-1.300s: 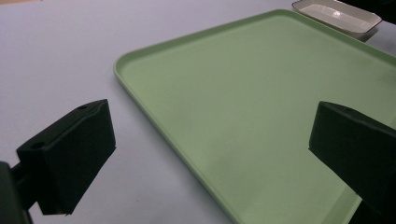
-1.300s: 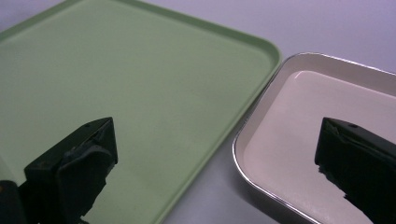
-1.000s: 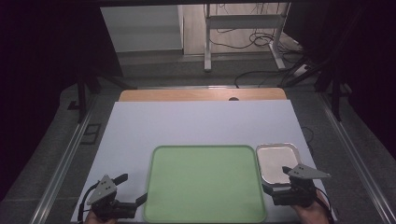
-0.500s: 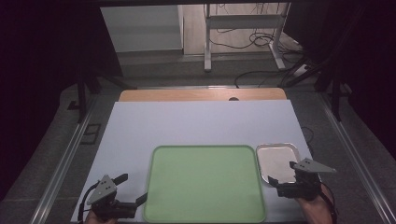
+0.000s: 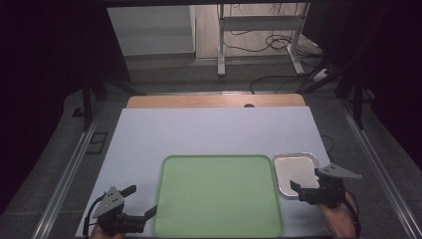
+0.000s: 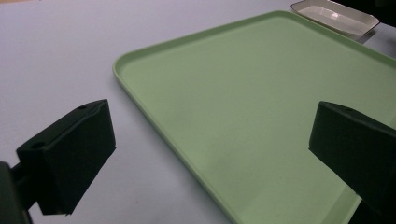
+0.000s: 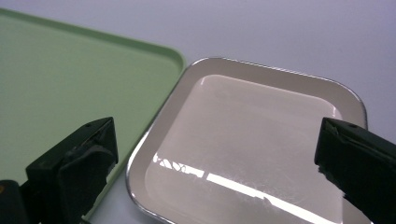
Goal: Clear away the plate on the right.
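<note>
Nothing lifted yet, I'd say: the small shiny rounded-square metal dish (image 5: 296,172) sits on the table, just beside the big pale-green plastic tray (image 5: 217,195). My right gripper (image 5: 309,191) hovers at its near edge, jaws wide and empty. My left gripper (image 5: 141,204) waits wide open, straddling the tray's near-left rim.

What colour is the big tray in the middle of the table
The tray is plain pale green with no pattern; the left gripper view shows it best.
</note>
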{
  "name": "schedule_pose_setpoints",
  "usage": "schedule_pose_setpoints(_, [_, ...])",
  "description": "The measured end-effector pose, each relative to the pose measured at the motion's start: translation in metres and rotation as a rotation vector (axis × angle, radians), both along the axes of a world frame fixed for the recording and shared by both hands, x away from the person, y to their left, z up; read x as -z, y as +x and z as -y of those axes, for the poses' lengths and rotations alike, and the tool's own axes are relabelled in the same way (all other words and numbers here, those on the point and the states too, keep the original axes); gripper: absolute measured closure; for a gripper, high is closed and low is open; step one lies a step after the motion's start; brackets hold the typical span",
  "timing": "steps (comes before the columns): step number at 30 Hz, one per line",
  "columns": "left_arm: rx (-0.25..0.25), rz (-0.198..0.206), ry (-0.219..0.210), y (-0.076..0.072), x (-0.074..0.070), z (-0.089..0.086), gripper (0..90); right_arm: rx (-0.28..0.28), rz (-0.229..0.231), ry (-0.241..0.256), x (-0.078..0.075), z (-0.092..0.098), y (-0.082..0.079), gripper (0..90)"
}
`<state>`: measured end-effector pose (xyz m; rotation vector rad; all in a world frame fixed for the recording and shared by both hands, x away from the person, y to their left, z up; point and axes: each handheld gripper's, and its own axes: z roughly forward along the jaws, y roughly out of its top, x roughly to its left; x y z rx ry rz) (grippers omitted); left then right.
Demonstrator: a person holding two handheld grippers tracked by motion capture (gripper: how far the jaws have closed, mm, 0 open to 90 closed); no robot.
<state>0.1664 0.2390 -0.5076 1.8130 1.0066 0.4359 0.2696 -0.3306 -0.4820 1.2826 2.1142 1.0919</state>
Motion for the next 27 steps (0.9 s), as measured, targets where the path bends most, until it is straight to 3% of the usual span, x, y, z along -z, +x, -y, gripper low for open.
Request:
schedule_pose_setpoints(15, [0.001,0.0,-0.003,0.001,0.0,0.0,0.3,0.095,-0.009,-0.04,0.003,0.012,0.02,0.0])
schedule_pose_setpoints(21, [0.0,-0.002,-0.005,0.001,0.0,0.0,0.3,0.135,-0.021,-0.035,0.003,0.018,0.028,0.0])
schedule_pose_setpoints(23, [0.0,-0.003,-0.008,0.001,0.0,0.0,0.3,0.166,-0.04,-0.009,0.003,0.023,0.034,0.0])
schedule_pose_setpoints(27, [0.0,-0.003,-0.011,0.001,0.0,0.0,0.3,0.188,-0.063,-0.008,0.004,0.03,0.04,2.0])
